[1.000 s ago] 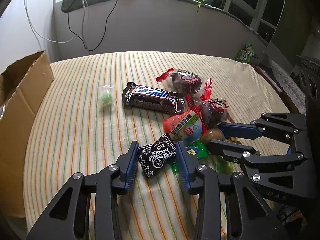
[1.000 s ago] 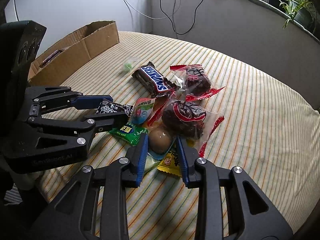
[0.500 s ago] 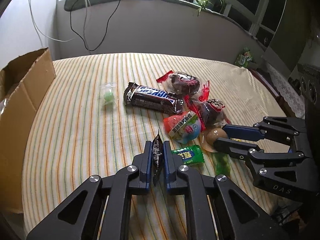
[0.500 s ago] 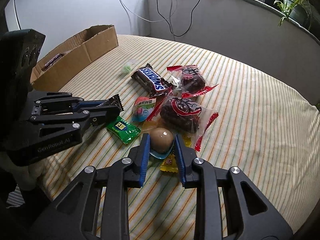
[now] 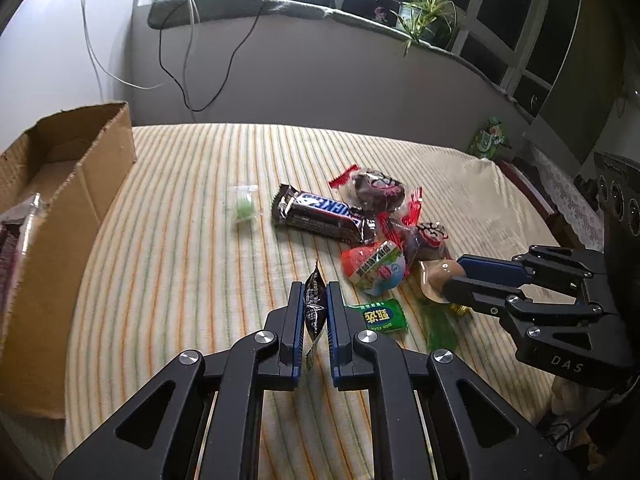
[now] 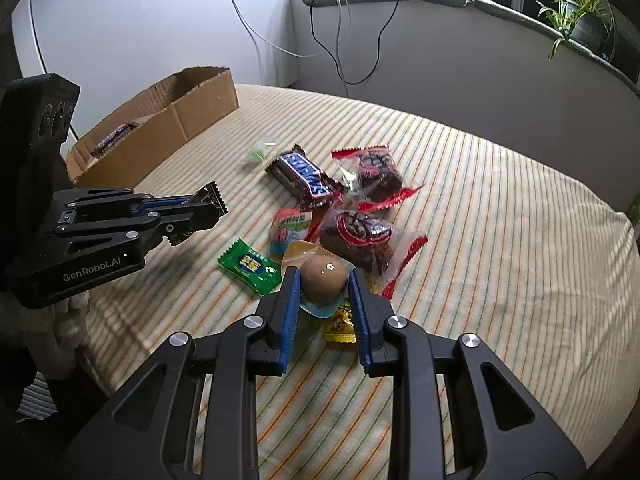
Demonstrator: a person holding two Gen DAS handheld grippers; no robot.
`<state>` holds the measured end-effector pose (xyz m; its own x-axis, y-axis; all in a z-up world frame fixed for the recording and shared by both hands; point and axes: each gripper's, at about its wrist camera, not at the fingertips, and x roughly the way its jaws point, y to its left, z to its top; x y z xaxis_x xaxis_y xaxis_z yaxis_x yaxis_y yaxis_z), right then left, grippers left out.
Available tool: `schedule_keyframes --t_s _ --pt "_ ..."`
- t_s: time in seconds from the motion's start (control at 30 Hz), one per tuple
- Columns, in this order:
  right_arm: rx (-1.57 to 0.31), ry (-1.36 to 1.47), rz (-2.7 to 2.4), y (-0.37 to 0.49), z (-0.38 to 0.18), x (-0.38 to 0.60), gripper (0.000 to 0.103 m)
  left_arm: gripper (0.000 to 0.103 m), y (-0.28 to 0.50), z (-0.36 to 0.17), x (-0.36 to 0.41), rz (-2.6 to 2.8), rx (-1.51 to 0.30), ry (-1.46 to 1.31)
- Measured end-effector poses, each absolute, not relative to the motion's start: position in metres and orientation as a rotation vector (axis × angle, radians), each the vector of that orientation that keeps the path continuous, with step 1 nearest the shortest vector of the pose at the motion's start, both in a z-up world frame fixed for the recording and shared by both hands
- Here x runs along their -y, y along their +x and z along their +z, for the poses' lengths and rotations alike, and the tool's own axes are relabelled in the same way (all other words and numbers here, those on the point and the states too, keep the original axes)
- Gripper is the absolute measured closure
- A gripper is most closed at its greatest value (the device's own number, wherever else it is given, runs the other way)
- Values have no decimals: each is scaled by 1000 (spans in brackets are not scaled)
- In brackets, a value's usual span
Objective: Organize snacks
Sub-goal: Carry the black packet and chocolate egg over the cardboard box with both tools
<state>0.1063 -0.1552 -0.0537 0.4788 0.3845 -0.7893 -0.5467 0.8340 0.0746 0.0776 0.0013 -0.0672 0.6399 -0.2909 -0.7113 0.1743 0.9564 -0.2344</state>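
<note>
1. Snacks lie heaped at my 12 o'clock on the striped desk (image 5: 160, 240).
2. My left tool (image 5: 314, 312) is clenched on a black sachet (image 5: 314, 304), lifted edge-on.
3. My right tool (image 6: 324, 280) grips a brown egg pack (image 6: 323, 276).
4. Cardboard box (image 5: 80, 168) sits at 10 o'clock.

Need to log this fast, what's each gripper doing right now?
Left gripper: shut on the black snack packet.
Right gripper: shut on the brown packaged egg.

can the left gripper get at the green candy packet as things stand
Probably not yet: the left gripper is shut on a black snack packet, so it has no free grip. The green candy packet lies uncovered on the striped cloth right beside it.
</note>
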Motion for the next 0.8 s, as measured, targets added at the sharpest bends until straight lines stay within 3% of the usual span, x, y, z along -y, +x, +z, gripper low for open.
schedule_keyframes --t_s 0.8 --pt "-805 -243 678 108 -9 90 77 94 49 -16 -50 -147 -696 -133"
